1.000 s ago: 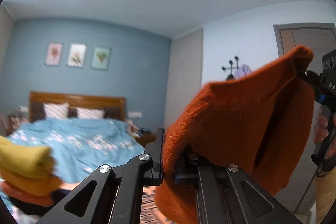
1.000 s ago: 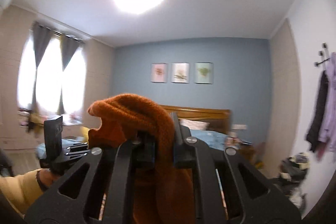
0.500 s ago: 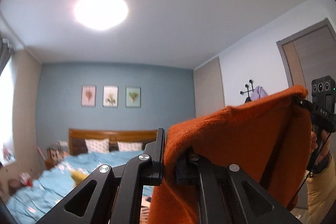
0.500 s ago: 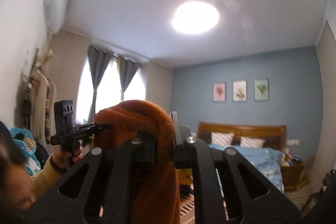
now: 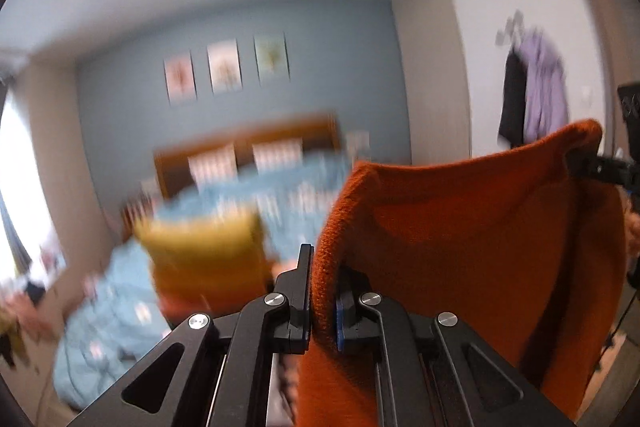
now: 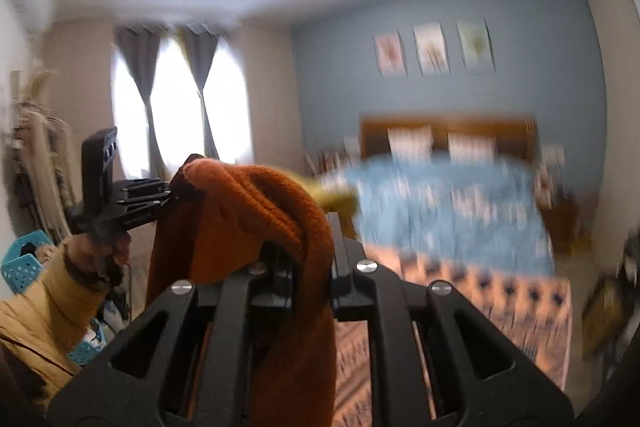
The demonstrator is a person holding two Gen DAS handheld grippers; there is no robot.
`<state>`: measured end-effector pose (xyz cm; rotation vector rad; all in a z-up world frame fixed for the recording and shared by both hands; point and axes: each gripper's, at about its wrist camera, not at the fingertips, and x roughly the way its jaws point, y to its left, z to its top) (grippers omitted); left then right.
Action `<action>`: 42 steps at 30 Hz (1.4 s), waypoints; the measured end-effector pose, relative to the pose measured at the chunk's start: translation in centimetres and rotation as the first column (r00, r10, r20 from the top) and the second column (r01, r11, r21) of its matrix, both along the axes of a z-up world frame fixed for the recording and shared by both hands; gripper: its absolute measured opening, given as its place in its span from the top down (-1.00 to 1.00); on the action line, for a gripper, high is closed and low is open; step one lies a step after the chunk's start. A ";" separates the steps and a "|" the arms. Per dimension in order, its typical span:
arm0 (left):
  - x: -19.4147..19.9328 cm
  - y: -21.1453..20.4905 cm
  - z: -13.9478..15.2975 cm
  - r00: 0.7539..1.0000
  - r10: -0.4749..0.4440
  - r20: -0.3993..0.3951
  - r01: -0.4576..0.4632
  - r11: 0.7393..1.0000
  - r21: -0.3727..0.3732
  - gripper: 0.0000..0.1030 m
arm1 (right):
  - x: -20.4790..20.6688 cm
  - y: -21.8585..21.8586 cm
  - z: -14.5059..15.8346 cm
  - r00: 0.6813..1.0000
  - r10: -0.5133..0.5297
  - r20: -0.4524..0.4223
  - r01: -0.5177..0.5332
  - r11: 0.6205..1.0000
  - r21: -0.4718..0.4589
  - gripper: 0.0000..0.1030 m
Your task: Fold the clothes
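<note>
— While both claws are up in the air, what's the left claw [image 5: 322, 301] got?

— Its jaws are pinched narrow on one top corner of the rust knit [image 5: 460, 247]. Off to that claw's left and beyond it there's a blurred stack of folded yellow and orange clothes [image 5: 204, 259], with the blue bed [image 5: 120, 307] behind.

— And the knit itself?

— It hangs between the two claws, clear of everything. From the left claw its top edge runs rightward and a little upward to the other corner, which the right claw [image 5: 592, 167] bites. The cloth drops in a fold below that edge.

— Seen from the right claw's side?

— Off to its left, the left claw [image 6: 168, 193] is gripped by a hand [image 6: 98, 255] in a mustard sleeve [image 6: 40, 311], nipping its corner of the knit [image 6: 256, 211]. Close in, the right claw [image 6: 312, 273] is closed on a thick bunched fold, the rest trailing down between its arms. Past it, to the right, the bed [image 6: 460, 207] and a patterned rug [image 6: 500, 303], both smeared.

— Any slack?

— The top edge sags slightly in the middle.
</note>
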<state>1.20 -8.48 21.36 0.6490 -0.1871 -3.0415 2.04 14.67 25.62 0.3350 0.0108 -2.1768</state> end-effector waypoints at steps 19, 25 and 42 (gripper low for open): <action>-12.3 -2.3 -21.5 0.883 0.006 0.469 -0.094 0.982 0.165 -0.51 | -22.3 -0.3 -27.5 0.777 -0.315 0.545 0.215 0.946 0.242 0.31; -8.6 -1.7 -21.3 0.880 -0.087 0.467 0.000 0.983 0.182 -0.64 | -18.7 3.5 -24.7 0.796 -0.274 0.540 0.222 0.962 0.162 -0.07; 2.6 0.8 -22.6 0.878 -0.215 0.426 0.122 0.964 0.235 -0.64 | 1.5 2.7 -29.4 0.822 -0.137 0.552 0.024 0.978 0.207 -0.22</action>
